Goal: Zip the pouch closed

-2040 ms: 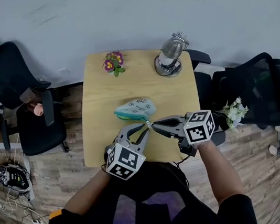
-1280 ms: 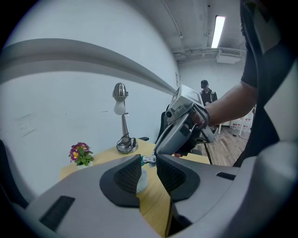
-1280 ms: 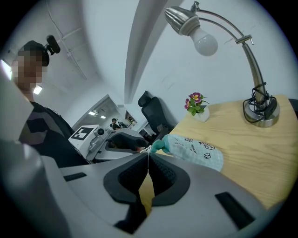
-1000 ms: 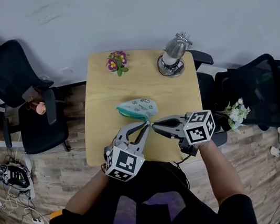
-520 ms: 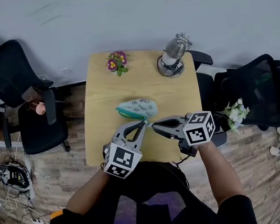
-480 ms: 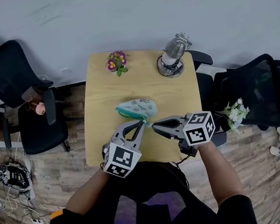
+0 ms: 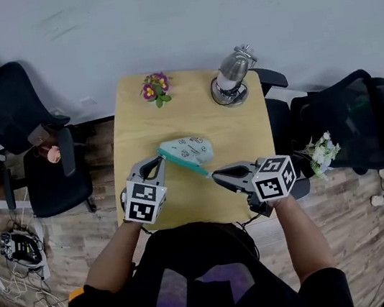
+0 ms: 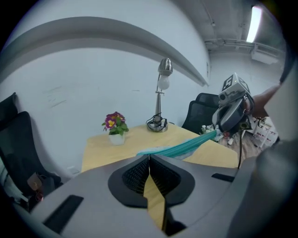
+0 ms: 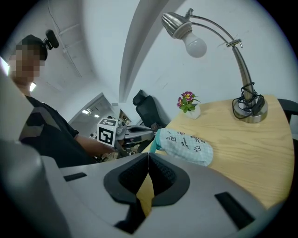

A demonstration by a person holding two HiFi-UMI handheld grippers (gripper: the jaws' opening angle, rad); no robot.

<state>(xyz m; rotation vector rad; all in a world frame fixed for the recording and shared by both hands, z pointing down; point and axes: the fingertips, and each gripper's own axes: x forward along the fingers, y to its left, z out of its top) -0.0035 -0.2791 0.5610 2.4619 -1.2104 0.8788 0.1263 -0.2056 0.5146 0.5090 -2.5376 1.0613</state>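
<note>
The pale patterned pouch (image 7: 190, 149) lies in the middle of the wooden table (image 7: 143, 124), its teal zipper edge drawn taut toward me. At the left end of that edge my left gripper (image 7: 159, 159) is shut on the zipper pull, which its pads hide. In the left gripper view the teal strip (image 8: 186, 145) runs from the shut jaws (image 8: 149, 155) to the right gripper (image 8: 230, 109). My right gripper (image 7: 215, 175) is shut on the zipper's right end, near the table's front. The right gripper view shows the pouch (image 9: 186, 146) just beyond its jaws (image 9: 148, 154), and the left gripper (image 9: 135, 132) at the pouch's far end.
A small pot of purple flowers (image 7: 155, 87) stands at the table's back left and a metal desk lamp (image 7: 229, 81) at the back right. Black office chairs stand to the left (image 7: 13, 106) and to the right (image 7: 351, 122) of the table.
My left gripper has slid left along the teal zipper edge, from beside the right gripper to the pouch's left end. The right gripper has stayed in place.
</note>
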